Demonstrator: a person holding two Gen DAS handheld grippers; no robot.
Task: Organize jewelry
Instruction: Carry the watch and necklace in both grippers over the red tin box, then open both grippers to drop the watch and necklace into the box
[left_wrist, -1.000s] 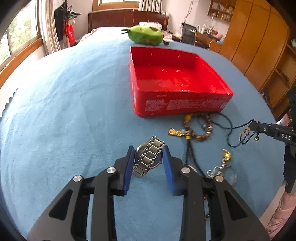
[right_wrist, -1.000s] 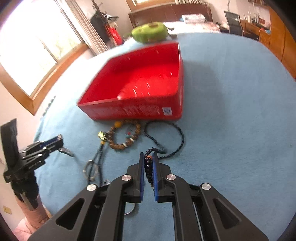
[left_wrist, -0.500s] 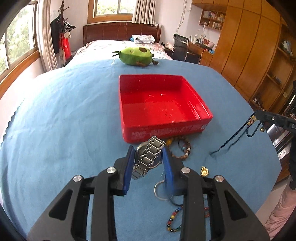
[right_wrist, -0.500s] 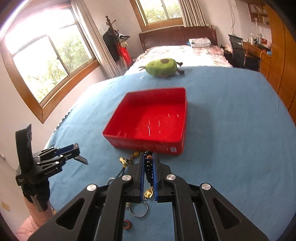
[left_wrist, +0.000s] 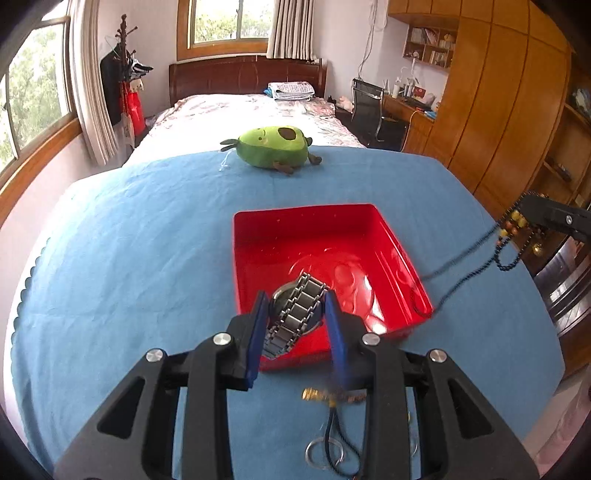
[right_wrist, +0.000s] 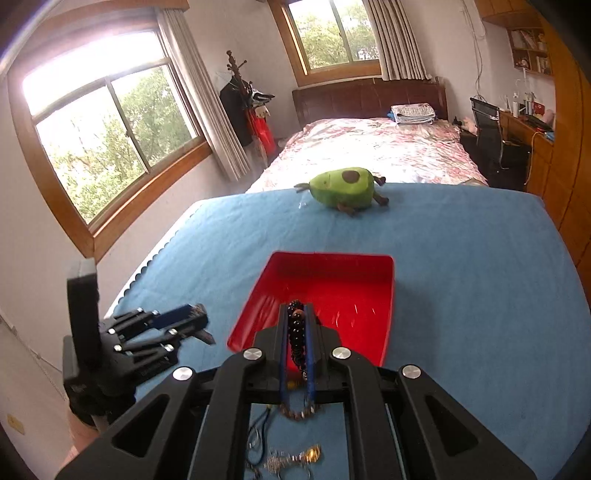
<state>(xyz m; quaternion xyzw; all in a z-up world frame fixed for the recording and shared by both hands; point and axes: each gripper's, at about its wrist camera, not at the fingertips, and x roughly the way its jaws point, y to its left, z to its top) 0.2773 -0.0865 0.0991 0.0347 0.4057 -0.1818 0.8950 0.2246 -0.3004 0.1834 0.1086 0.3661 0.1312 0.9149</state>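
My left gripper (left_wrist: 295, 317) is shut on a silver metal watch (left_wrist: 295, 314) and holds it above the near edge of the red box (left_wrist: 332, 221). My right gripper (right_wrist: 296, 325) is shut on a dark bead necklace (right_wrist: 295, 328) and holds it above the near edge of the same red box (right_wrist: 332, 280). In the left wrist view the right gripper (left_wrist: 532, 214) is at the far right, and the necklace (left_wrist: 480, 258) hangs from it down to the box's right corner. The left gripper also shows in the right wrist view (right_wrist: 195, 317).
A green avocado plush (left_wrist: 275, 146) lies at the far edge of the blue cloth (left_wrist: 129, 258). A gold charm (left_wrist: 317, 394), a ring on a cord (left_wrist: 328, 448) and more jewelry (right_wrist: 291, 458) lie on the cloth near me. A bed, wardrobe and windows stand behind.
Both grippers have risen and moved forward over the red box, carrying the watch and the necklace. The necklace has been lifted off the cloth.
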